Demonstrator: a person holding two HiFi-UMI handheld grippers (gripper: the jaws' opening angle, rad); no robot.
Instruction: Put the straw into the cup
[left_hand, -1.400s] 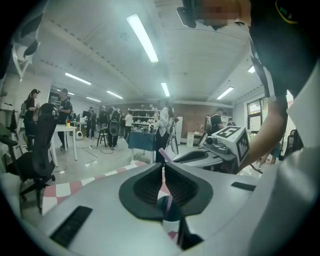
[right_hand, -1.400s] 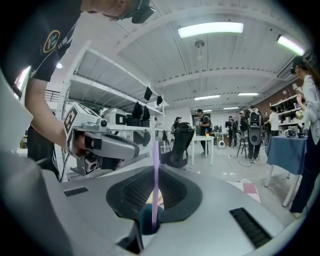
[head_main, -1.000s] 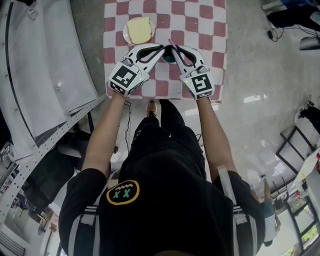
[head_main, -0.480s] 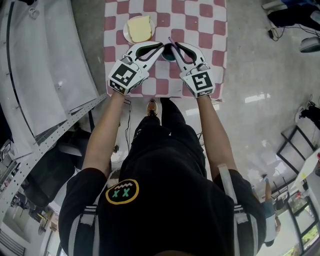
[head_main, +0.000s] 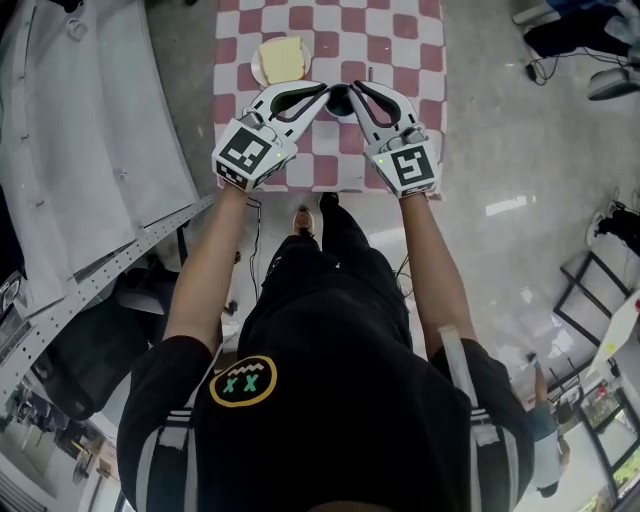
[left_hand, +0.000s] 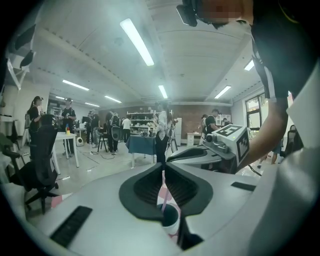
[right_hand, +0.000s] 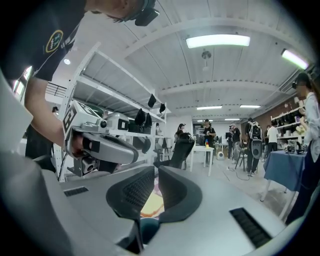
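Placement and hold:
- The checked cloth (head_main: 400, 30) is kept straight ahead of the person, so it can be reached evenly by both arms.
- The left gripper (head_main: 326, 90) and right gripper (head_main: 353, 87) are angled inward with their tips nearly touching above the cup (left_hand: 170, 220). This is judged to be a two-sided approach for steadying the straw (left_hand: 163, 192).
- The left jaws are drawn almost together. The straw is seen in the slit and appears to be nipped near the tips.
- The right jaws are also pressed nearly together. Only a pale pink strip, some yellow and the cup below are seen through the slit, so whether the straw is caught there can't be told.
- The plate (head_main: 256, 68) with the yellow slice (head_main: 282, 58) is parked just beyond the left gripper. It lies outside the work spot and is not touched.
- The cup is left standing upright on the cloth below the tips and is gripped by neither tool. Its mouth is kept facing up for the straw.
- The straw is held steeply, with its lower end already inside the cup's mouth. The task is judged nearly done, with only release left.

Count:
- 1 cloth
- 2 grippers
- 1 plate
- 1 slice
- 1 cup
- 1 straw
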